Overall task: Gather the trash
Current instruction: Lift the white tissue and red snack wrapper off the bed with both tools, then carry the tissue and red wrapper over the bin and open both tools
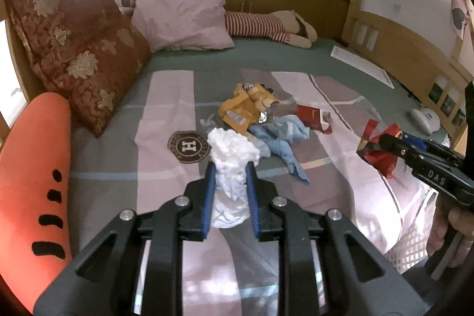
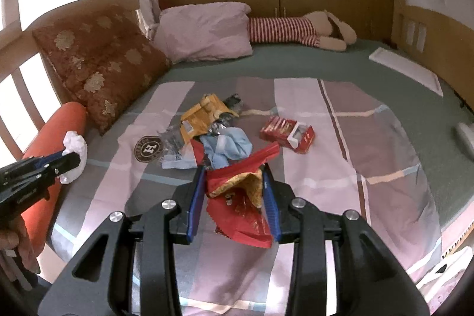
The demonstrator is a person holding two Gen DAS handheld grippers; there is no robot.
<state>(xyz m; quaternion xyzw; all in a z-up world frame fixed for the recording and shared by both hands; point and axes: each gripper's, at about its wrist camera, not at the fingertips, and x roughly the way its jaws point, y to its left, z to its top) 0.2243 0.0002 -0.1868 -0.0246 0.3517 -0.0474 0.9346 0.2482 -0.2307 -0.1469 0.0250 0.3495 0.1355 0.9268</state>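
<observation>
My left gripper [image 1: 230, 168] is shut on a crumpled white tissue [image 1: 232, 150], held above the bed; the same tissue [image 2: 74, 148] shows at the left of the right wrist view. My right gripper [image 2: 235, 169] is shut on a red and yellow snack wrapper [image 2: 240, 197], which also appears at the right of the left wrist view as the wrapper [image 1: 377, 150]. On the bedspread lie more trash: a yellow wrapper [image 1: 241, 111], a blue face mask [image 1: 281, 138], a red cigarette box [image 2: 287, 134] and clear plastic scraps [image 2: 170, 142].
A patterned red cushion [image 1: 77, 55], an orange bolster [image 1: 32, 179], a pink pillow [image 1: 180, 19] and a striped plush toy [image 1: 266, 25] line the bed's left and far sides. A white flat panel [image 1: 361, 62] lies at the right. A mesh basket [image 1: 410, 248] sits low right.
</observation>
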